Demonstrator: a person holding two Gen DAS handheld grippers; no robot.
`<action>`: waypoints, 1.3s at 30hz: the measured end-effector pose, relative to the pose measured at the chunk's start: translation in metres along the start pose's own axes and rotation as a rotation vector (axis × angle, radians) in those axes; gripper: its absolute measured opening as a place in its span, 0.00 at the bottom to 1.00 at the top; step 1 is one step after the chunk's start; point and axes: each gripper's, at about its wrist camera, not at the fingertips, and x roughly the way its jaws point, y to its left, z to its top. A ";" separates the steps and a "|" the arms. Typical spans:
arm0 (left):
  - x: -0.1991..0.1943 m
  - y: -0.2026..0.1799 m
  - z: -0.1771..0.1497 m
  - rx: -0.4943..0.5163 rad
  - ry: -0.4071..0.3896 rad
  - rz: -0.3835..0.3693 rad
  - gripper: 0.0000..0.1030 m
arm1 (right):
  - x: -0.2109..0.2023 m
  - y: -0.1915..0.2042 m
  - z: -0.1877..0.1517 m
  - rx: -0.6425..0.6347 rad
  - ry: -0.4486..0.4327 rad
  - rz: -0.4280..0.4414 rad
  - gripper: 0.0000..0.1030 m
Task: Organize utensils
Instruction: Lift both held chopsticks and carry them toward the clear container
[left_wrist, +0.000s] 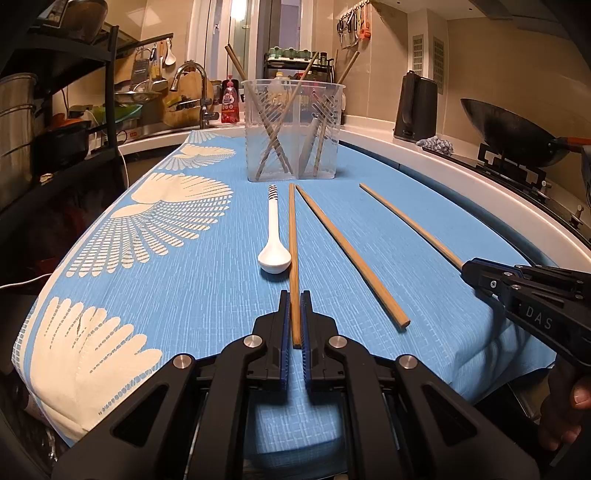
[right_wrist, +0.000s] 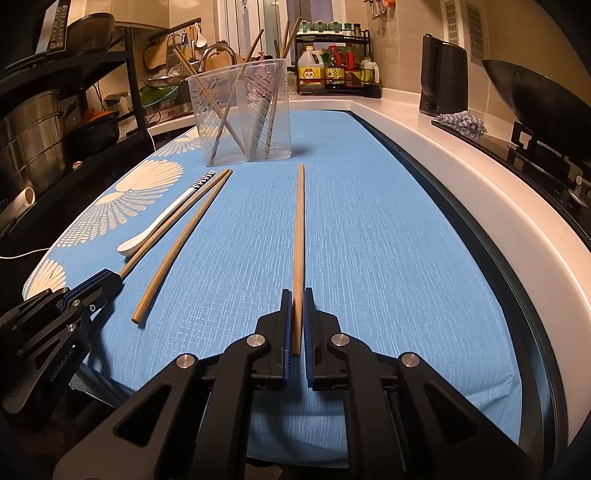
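Right, both grippers are clamped, each on the near end of its own chopstick: my left gripper (left_wrist: 294, 314) pinches the left chopstick (left_wrist: 293, 240) that lies just beside the white spoon (left_wrist: 272, 236), and my right gripper (right_wrist: 294, 317) pinches the right chopstick (right_wrist: 300, 229), which lies well apart from the others. A third chopstick (left_wrist: 351, 254) sits loose on the blue cloth (left_wrist: 184, 295) between the two held ones, untouched. Both held sticks seem to rest flat along the cloth (hard to tell if the near ends are raised at all), tips pointing toward the clear plastic cup (left_wrist: 293, 129) at the far end, which already holds several chopsticks leaning inside. I'd call this the grasp step of the pickup, done on both sides, lift not begun. Next move, as I judge it: raise both sticks, tilt them upright, carry them over the cup rim and let go inside. Thin round sticks may pivot in the pads. Spoon and middle stick remain.
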 end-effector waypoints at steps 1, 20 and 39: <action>0.000 0.000 0.000 -0.001 0.000 -0.001 0.06 | 0.000 0.001 0.000 0.000 0.000 0.000 0.07; -0.003 -0.005 0.004 0.025 -0.002 0.002 0.05 | -0.008 0.003 0.005 0.000 -0.025 -0.001 0.05; -0.055 -0.003 0.031 0.060 -0.154 0.003 0.05 | -0.066 0.007 0.034 -0.026 -0.160 -0.003 0.05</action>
